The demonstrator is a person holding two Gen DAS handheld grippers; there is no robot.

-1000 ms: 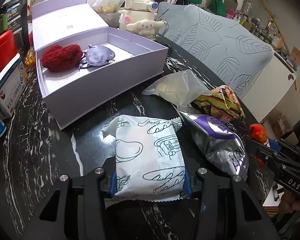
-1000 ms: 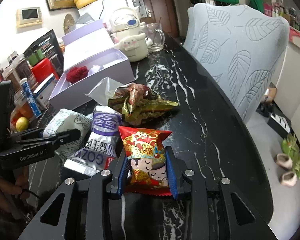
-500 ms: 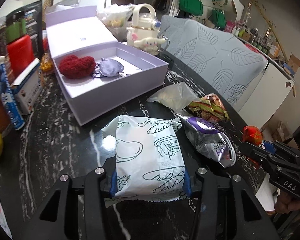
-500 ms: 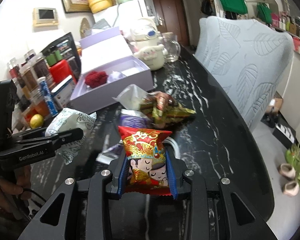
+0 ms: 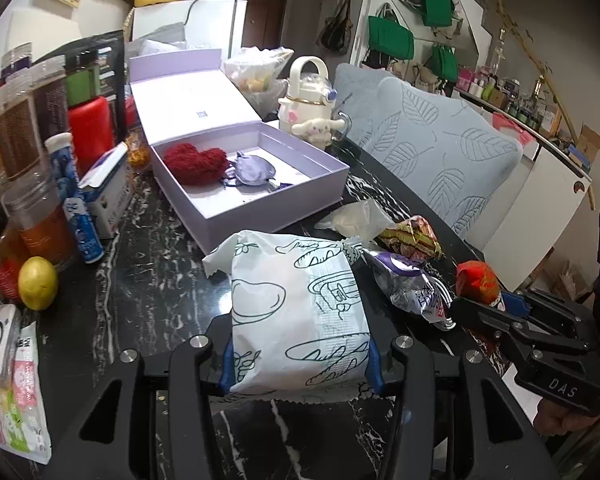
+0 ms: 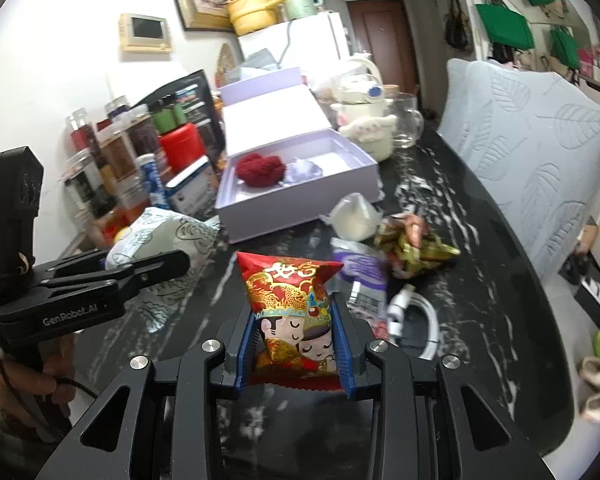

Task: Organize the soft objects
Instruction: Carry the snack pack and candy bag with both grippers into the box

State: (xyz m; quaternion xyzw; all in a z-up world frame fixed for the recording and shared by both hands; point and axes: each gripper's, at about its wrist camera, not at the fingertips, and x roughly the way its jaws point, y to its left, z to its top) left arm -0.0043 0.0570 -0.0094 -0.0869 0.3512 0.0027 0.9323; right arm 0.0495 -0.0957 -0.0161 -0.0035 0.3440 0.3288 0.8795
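Black marble table (image 5: 148,280) — two hand-held grippers, left (image 5: 298,364) grasping one white packet (image 5: 296,312), right (image 6: 296,354) one red packet (image 6: 290,304).

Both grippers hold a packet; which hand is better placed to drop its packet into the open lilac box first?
Left, probably. The left gripper grips the white bread packet directly before the lilac box. The right gripper, shut on the red packet, sits further right, with loose packets beside its path.
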